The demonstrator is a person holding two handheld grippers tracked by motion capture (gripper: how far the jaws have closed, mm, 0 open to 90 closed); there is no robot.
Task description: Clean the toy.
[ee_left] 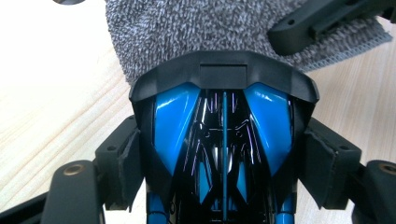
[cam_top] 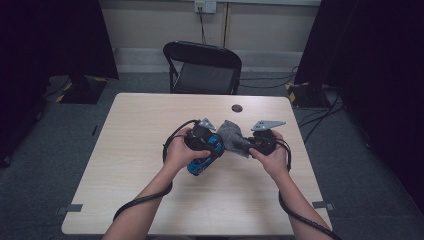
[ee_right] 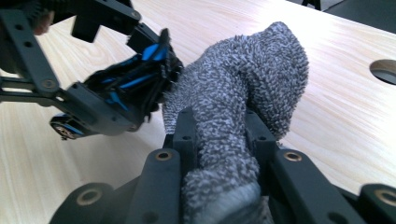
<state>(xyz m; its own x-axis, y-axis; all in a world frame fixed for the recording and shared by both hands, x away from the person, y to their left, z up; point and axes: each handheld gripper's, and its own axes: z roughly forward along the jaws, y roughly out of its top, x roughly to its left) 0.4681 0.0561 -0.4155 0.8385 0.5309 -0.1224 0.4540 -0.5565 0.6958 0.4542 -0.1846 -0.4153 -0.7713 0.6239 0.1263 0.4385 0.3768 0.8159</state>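
While both hands hovered over the middle of the bench, the left tongs had a blue and black toy car clamped between their pads, and the left gripper view showed the pads pressed against the car's flanks on both sides. Over on the right, the right tongs were pinched down narrow on a grey terry cloth, and the right gripper view showed the fabric bunched tight between the jaws and ballooning out beyond them. Cloth and car met in the gap between the two hands, the towel brushing the car's dark end.

Room to move? Plenty! Bare wood ran out to the left edge, to the near edge past the forearms, and to the far edge, where a small round cable hole sat just beyond the cloth. The right hand worked nearer its side, though a fair strip of bench was open before the right edge. Behind the far edge stood a black folding chair, well apart from the action.
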